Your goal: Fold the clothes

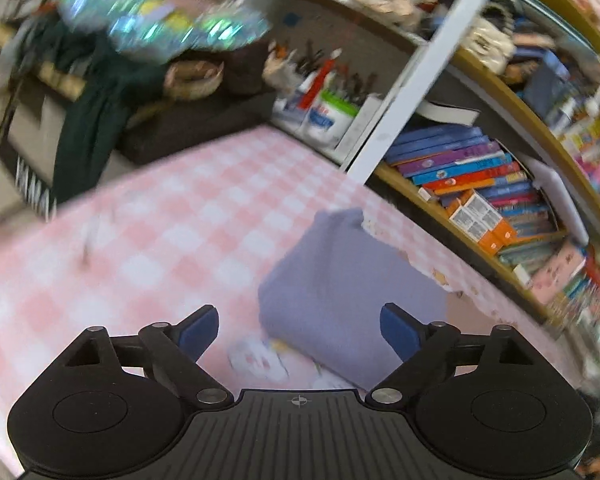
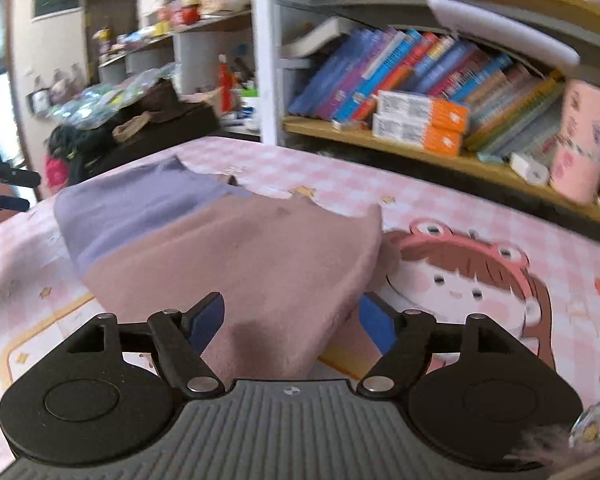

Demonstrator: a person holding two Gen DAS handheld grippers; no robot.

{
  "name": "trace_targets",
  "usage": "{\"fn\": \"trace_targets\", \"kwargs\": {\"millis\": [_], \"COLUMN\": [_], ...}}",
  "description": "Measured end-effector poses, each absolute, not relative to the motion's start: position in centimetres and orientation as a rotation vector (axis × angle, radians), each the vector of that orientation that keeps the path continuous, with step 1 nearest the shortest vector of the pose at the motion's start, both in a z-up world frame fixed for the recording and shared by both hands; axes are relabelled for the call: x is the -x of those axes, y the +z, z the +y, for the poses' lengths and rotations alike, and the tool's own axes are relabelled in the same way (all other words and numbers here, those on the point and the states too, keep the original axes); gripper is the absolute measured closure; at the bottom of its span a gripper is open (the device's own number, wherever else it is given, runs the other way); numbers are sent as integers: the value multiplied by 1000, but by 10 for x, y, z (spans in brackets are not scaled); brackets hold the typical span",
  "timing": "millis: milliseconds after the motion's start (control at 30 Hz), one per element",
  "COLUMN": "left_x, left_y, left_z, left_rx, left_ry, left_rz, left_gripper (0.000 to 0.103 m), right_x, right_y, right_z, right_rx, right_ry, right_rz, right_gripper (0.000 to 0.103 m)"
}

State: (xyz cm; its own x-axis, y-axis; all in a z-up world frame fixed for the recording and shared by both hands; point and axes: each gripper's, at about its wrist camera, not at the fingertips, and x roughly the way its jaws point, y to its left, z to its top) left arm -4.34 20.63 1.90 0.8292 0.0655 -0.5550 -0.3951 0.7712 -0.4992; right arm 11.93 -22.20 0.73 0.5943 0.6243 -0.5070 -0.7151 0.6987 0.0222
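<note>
Both tools, left tool (image 1: 300,330) and right tool (image 2: 290,318), gape empty; the soft folded pink-and-lilac fleece garment (image 2: 236,256) ahead looks limp, best pinched at its edge.

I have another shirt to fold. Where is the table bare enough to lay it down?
Bare checked cloth lies left of the folded purple garment, out to the table's left edge. The cartoon-girl print, right of the pink garment, is free too. The bookshelf is crowded.
</note>
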Motion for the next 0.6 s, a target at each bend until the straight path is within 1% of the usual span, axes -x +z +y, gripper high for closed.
{"fn": "trace_targets", "kwargs": {"millis": [100,200,233,267,300,333,367,400,433,600], "left_x": [44,41,39,36,34,32,30,28,28,24], "left_y": [4,-10,-13,-16,-18,-20,-22,-24,-25,-25], "left_z": [210,213,214,214,213,213,212,212,211,210], "left_rx": [830,1009,1051,1078,1094,1110,1126,1141,1153,1185], "left_ry": [263,268,274,281,297,313,330,346,362,416], "left_rz": [547,534,526,526,526,525,525,524,514,477], "left_gripper": [13,16,23,33,38,46,51,53,56,56], "right_x": [-121,-124,-126,-128,-131,-134,-137,-140,-143,-151], "right_y": [8,5,4,3,2,1,0,-1,-2,-6], "right_z": [-219,-216,-215,-215,-215,-215,-215,-215,-214,-215], "right_rx": [245,300,317,331,340,346,350,354,360,382], "right_ry": [846,902,920,938,957,975,993,1010,1027,1076], "right_rz": [474,457,454,451,449,448,449,450,450,437], "right_gripper": [28,28,28,28,28,28,29,31,31,35]}}
